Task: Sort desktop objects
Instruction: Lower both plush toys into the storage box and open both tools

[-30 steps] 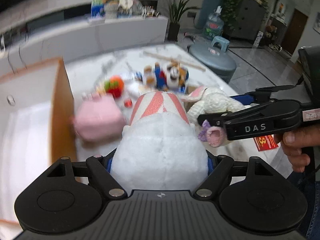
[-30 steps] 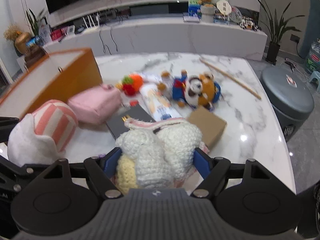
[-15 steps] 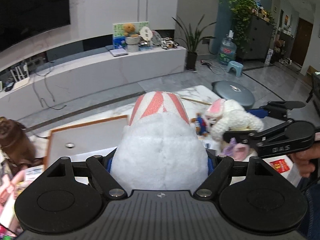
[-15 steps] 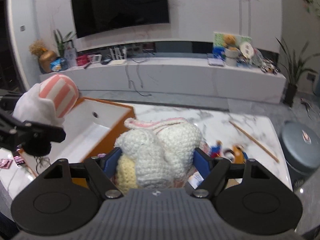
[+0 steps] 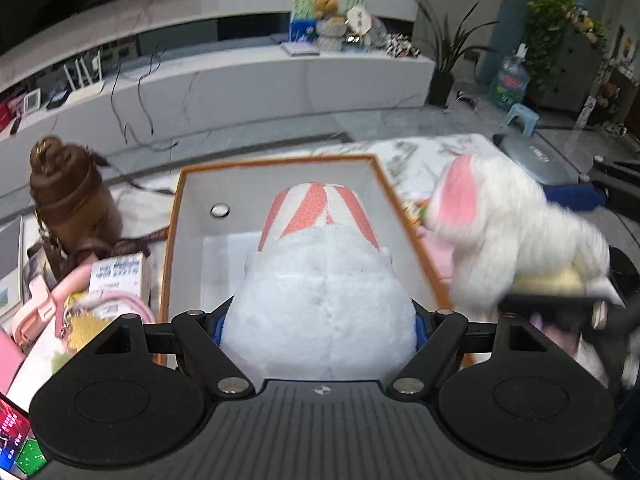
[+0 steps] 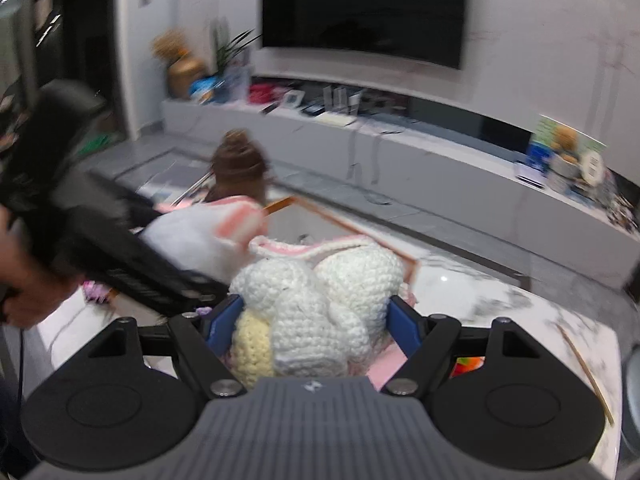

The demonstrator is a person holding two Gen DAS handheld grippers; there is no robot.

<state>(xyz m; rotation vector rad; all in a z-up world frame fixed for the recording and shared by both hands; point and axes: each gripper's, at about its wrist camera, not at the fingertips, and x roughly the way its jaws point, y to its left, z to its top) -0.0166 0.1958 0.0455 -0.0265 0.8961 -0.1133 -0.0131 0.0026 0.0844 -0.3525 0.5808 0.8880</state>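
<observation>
My left gripper (image 5: 318, 320) is shut on a white plush toy (image 5: 320, 292) with a pink-and-white striped top and holds it over the open orange-rimmed box (image 5: 188, 216) with a white inside. My right gripper (image 6: 310, 316) is shut on a white crocheted bunny (image 6: 316, 292) with pink-lined ears. That bunny (image 5: 508, 228) shows blurred just right of the box in the left wrist view. The left gripper and its plush (image 6: 200, 236) show at the left in the right wrist view, near the box edge (image 6: 344, 224).
A brown bottle-shaped bag (image 5: 68, 196) stands left of the box. A small carton (image 5: 116, 276) and pink items (image 5: 36, 304) lie at the near left. The marble table (image 6: 520, 312) carries a wooden stick (image 6: 584, 368) at the right. A long TV console (image 5: 240, 76) runs behind.
Both grippers have swung left from the toy pile to the box, each still holding its toy. The striped plush now hangs over the box's inside, and the bunny is beside the box's right rim.
</observation>
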